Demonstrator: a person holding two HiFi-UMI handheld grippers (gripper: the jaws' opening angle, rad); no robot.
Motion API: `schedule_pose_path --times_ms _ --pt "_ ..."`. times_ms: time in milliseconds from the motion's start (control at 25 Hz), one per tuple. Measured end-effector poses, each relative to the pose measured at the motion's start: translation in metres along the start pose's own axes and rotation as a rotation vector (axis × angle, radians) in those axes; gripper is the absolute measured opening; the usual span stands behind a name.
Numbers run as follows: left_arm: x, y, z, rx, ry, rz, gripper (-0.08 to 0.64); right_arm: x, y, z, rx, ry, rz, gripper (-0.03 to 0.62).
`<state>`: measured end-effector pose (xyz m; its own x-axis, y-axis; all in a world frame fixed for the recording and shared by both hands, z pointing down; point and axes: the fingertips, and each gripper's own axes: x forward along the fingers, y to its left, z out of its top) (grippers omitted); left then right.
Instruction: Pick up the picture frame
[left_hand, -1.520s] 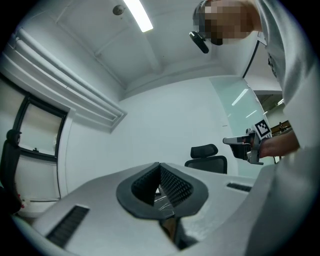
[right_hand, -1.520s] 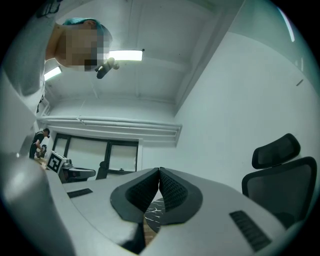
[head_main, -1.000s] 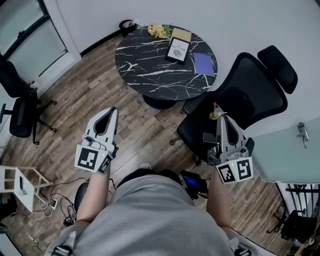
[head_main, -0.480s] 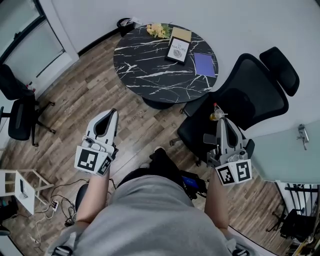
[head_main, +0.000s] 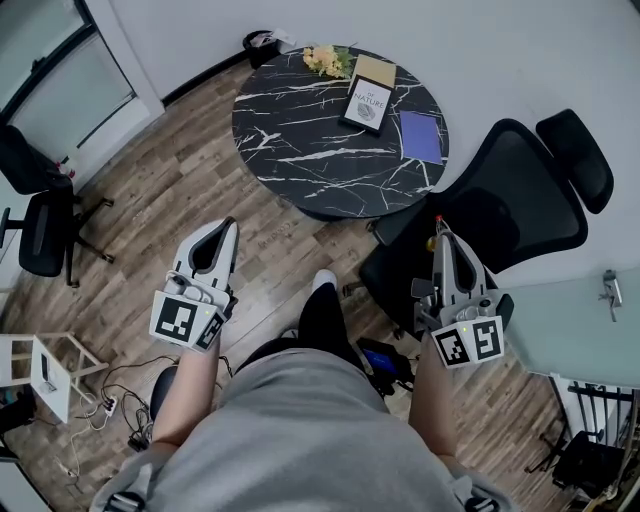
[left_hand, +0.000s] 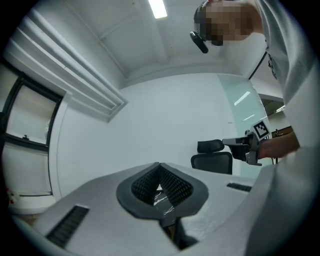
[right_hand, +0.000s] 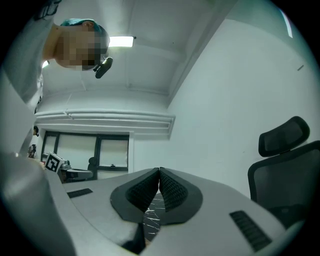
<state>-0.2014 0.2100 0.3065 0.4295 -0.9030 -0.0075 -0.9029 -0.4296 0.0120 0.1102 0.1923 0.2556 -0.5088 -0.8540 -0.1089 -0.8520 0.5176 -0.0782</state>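
Note:
The picture frame (head_main: 368, 104), black-edged with a white print, lies on the far side of the round black marble table (head_main: 300, 150). My left gripper (head_main: 229, 225) hangs over the wood floor well short of the table, jaws shut and empty. My right gripper (head_main: 438, 224) is level in front of the black office chair (head_main: 510, 200), also shut on nothing. In both gripper views the ribbed pads (left_hand: 170, 184) (right_hand: 150, 187) meet, with a sliver of the marble table top showing below them.
On the table beside the frame lie a purple notebook (head_main: 421, 137), a tan booklet (head_main: 375, 69) and yellow flowers (head_main: 326, 60). Another black chair (head_main: 35, 215) stands at the left, a white stool (head_main: 40, 375) and cables at the lower left.
The table and chair have slid down and right in the head view as the person stepped forward; a shoe now shows on the floor between the grippers. Both grippers stay shut.

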Motion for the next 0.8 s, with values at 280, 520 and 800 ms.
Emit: schedule_pose_path --times_ms 280,520,800 --pt "0.038 0.015 -0.002 0.001 0.007 0.020 0.006 0.039 -0.023 -0.009 0.005 0.028 0.030 0.026" --pt "0.079 0.025 -0.002 -0.002 0.003 0.030 0.006 0.076 -0.050 -0.009 0.000 0.032 0.052 0.026" --pt "0.119 0.035 -0.001 0.000 0.012 0.029 0.006 0.115 -0.077 -0.007 0.003 0.026 0.068 0.026"
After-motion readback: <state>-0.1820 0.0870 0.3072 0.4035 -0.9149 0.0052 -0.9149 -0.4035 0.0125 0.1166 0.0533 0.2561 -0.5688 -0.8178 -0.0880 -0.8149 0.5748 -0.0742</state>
